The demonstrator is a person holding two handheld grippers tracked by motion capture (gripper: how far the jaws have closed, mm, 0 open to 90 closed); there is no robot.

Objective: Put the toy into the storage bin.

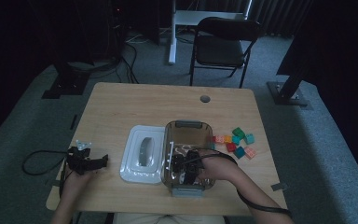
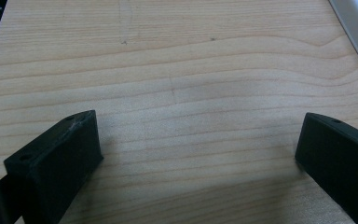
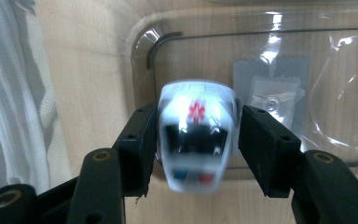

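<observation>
Right gripper view: the right gripper holds a toy ambulance between its 2 jaws, inside the clear bin — the far jaw barely touches, so it could slip and tumble. The left gripper gapes empty over the table.

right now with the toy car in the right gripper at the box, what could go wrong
1. The toy car sits between the right gripper jaws by its smooth sides alone and looks blurred, so it may slip and drop hard.
2. The jaws are close to a rounded corner of the clear box; a bump there could shove the box toward the lid.
</observation>
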